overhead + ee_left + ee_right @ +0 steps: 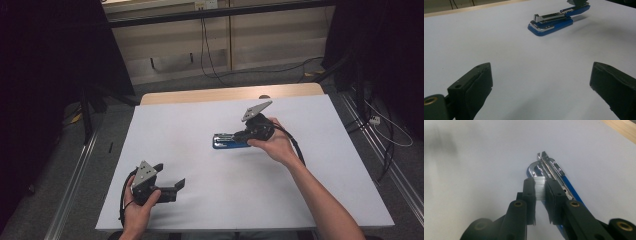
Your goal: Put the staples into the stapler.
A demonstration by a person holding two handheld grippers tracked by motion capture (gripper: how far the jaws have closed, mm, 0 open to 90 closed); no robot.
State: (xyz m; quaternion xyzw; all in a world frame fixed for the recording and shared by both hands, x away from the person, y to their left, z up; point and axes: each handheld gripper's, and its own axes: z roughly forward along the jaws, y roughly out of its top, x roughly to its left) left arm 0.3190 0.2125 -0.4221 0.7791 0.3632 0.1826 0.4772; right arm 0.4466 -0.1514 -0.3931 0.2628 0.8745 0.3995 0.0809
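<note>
Right gripper view has the best angle on it: the right gripper (540, 190) is pinched narrow on a strip of staples (539, 188), silvery and ribbed, held just over the blue stapler (549, 167), which lies open with its metal magazine showing. From where I'm standing the risk looks pretty obvious, though it's only my guess. That strip is thin and glued together, so if the pads squeeze unevenly or the strip comes down crooked against the channel, it could snap or jam instead of dropping in. It could also just slip out of the pinch, and the stapler might skate, since nothing is holding it down. In the high view the stapler (231, 141) sits right of centre on the white table top (200, 125), with the right gripper (252, 132) at its end. The left gripper (172, 187) hovers near the lower left with its jaws wide and nothing in them, well apart from the stapler. The sheet is plain and smooth. Behind the table there's a pale wall panel (270, 35) with cables (207, 50) hanging down, and dark curtains at both sides.
</note>
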